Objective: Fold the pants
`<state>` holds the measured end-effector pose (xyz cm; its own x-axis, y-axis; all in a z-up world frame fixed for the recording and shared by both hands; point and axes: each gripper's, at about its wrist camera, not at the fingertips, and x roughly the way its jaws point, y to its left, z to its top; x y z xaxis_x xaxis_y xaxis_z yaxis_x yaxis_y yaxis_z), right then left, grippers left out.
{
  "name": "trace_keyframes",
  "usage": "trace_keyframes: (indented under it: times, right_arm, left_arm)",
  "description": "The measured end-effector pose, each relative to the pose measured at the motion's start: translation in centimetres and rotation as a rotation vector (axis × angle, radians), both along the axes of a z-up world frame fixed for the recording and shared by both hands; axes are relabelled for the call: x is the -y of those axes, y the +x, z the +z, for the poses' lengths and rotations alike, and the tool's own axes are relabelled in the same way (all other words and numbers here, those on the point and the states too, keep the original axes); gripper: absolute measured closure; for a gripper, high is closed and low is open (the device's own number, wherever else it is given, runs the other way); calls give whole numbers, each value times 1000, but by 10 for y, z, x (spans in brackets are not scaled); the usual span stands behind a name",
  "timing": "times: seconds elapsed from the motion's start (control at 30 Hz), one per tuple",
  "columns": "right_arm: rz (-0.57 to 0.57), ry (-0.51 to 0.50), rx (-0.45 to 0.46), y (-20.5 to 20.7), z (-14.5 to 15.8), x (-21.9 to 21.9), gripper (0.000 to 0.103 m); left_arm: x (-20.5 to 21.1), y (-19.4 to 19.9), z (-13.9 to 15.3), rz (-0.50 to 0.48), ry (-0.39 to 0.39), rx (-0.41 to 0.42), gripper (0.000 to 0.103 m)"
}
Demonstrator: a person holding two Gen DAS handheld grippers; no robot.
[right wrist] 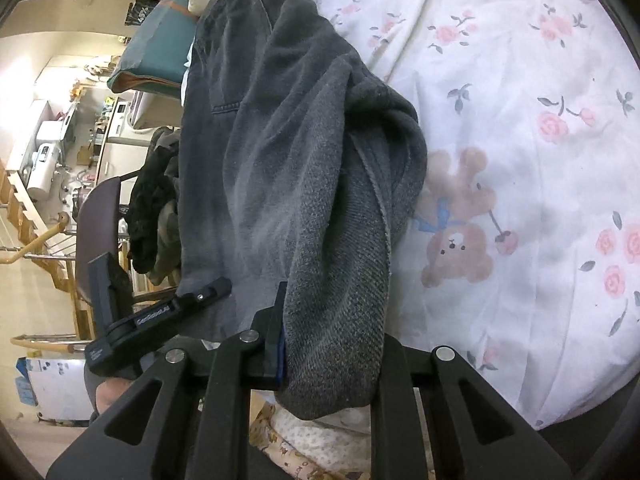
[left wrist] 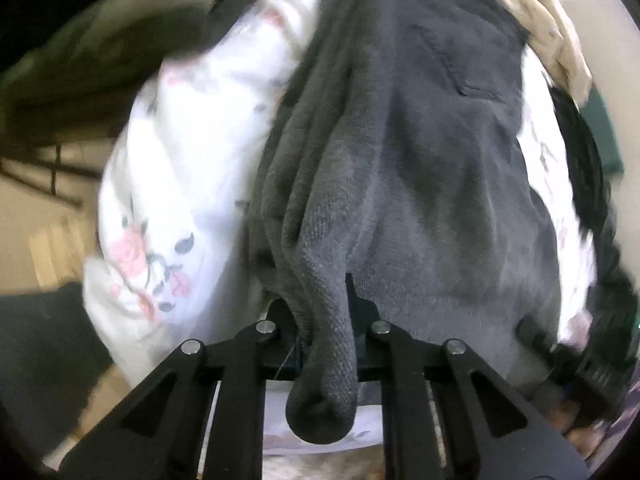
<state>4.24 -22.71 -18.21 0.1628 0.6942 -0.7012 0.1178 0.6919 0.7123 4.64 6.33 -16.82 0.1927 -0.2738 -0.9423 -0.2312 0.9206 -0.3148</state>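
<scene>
The dark grey pants [left wrist: 420, 160] hang bunched over a white floral sheet. In the left wrist view a rolled fold of the pants runs down between the fingers of my left gripper [left wrist: 320, 316], which is shut on it. The right wrist view shows a thick, ribbed-looking edge of the pants [right wrist: 280, 140] pinched in my right gripper [right wrist: 324, 320]; its right finger is hidden behind the cloth. My left gripper [right wrist: 200, 296] appears there too, at the cloth's lower left edge, with a hand [right wrist: 108, 396] below it. A black part of the right gripper [left wrist: 536, 332] shows in the left wrist view.
The white sheet [right wrist: 520, 140] with pink roses and bears covers the bed to the right. A beige quilt [left wrist: 552, 28] lies at the far end. A teal cushion [right wrist: 160, 52], a dark chair back [right wrist: 96, 240] and a heap of dark clothes [right wrist: 152, 208] stand at the left.
</scene>
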Motion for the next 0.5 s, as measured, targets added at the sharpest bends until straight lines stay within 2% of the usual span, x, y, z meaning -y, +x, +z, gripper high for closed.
trace_keyframes:
  times: [0.07, 0.13, 0.23, 0.33, 0.5]
  right_arm:
    - [-3, 6, 6, 1, 1, 2, 86]
    - [-13, 10, 32, 0, 7, 2, 86]
    - [-37, 61, 100, -5, 30, 6, 86]
    - [-78, 106, 209, -11, 73, 20, 86]
    - [-91, 164, 363, -31, 163, 42, 86]
  left_arm:
    - [-5, -6, 2, 47, -34, 8, 91]
    - [-7, -11, 14, 36, -24, 53, 92]
    - [-13, -24, 55, 33, -80, 190, 93]
    - [-14, -39, 106, -28, -125, 324, 93]
    - [-26, -69, 190, -17, -250, 441, 93]
